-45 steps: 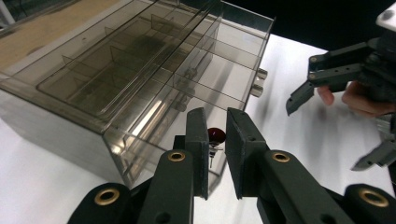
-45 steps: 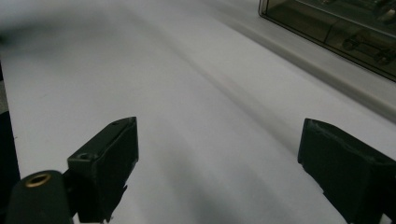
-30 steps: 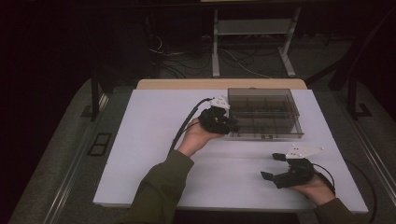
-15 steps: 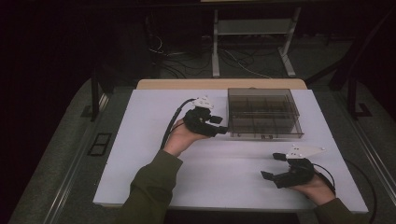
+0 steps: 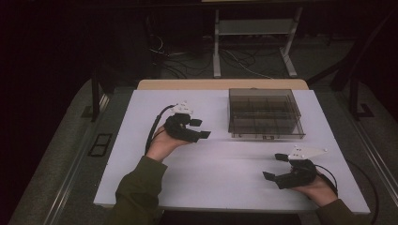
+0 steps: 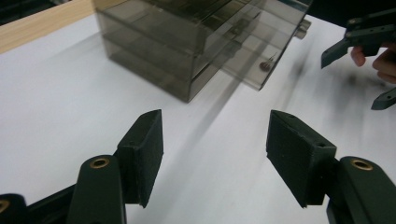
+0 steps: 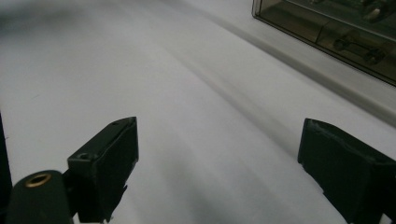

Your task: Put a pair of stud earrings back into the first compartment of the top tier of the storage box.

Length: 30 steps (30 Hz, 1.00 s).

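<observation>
1. Work surface: a white table with a wooden strip along its far edge. The surroundings are dark.
2. Box: a smoky see-through plastic box stands on the far right part of the table. It is divided inside into compartments; the high view shows the dividers through the top.
3. Box, seen from the left gripper view: the box stands upright and shows stacked layers. A small round knob is visible on its near face, toward the right.
4. Left gripper: held in the person's left hand, to the left of the box and clear of it, apart from its side wall. Its jaws point toward the box.
5. Left gripper state: the jaws stand apart and have just been opening. Nothing is between the pads; bare table shows through the gap.
6. Right gripper: held in the person's right hand near the front right edge of the table, well apart from the box. Its jaws point left across the table.
7. Right gripper state: the jaws stand wide apart, with bare table between them. A corner of the box shows at the upper right of the right gripper view.
8. Neither gripper touches the box.
</observation>
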Each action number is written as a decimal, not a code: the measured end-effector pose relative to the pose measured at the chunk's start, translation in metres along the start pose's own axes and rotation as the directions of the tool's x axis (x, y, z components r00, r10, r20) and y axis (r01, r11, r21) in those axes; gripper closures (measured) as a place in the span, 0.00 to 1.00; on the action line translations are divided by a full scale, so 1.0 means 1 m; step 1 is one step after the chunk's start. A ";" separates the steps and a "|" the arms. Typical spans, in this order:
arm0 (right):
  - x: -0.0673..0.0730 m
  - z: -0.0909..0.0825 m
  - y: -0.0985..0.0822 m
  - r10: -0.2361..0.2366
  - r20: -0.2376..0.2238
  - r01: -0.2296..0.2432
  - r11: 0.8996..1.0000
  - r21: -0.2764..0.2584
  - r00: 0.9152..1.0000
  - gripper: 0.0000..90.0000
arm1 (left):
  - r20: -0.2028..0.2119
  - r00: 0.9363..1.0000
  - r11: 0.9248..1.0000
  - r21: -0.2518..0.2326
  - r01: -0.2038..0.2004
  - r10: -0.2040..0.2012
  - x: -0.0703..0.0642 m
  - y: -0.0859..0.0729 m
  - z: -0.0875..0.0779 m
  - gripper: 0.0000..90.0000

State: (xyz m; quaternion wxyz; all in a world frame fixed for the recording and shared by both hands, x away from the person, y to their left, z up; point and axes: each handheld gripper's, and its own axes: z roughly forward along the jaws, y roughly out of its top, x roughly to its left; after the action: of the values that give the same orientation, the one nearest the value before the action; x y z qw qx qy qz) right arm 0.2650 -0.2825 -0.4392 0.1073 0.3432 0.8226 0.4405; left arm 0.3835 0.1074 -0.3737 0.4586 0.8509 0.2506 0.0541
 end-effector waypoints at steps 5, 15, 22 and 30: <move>0.000 0.000 -0.001 0.001 0.006 -0.001 1.000 -0.002 1.000 0.13 | -0.031 0.999 1.000 -0.003 0.020 -0.020 0.008 -0.013 -0.011 0.39; -0.001 -0.001 -0.003 0.002 0.010 -0.002 1.000 -0.004 1.000 0.13 | -0.105 0.993 0.999 -0.002 0.052 -0.052 0.018 -0.038 -0.030 0.39; -0.001 -0.003 -0.004 0.000 0.012 0.000 1.000 -0.007 1.000 0.13 | -0.137 0.988 0.997 0.011 0.079 -0.077 0.032 -0.053 -0.032 0.41; 0.000 -0.002 -0.005 -0.004 0.013 0.004 1.000 -0.004 1.000 0.13 | -0.186 0.981 0.994 0.086 0.073 -0.056 0.039 -0.062 -0.024 0.51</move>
State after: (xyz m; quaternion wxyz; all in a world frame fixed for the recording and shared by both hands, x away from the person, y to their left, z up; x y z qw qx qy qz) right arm 0.2618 -0.2857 -0.4417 0.1144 0.3442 0.8216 0.4399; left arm 0.3865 0.1724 -0.4148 0.3953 0.8539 0.3217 0.1058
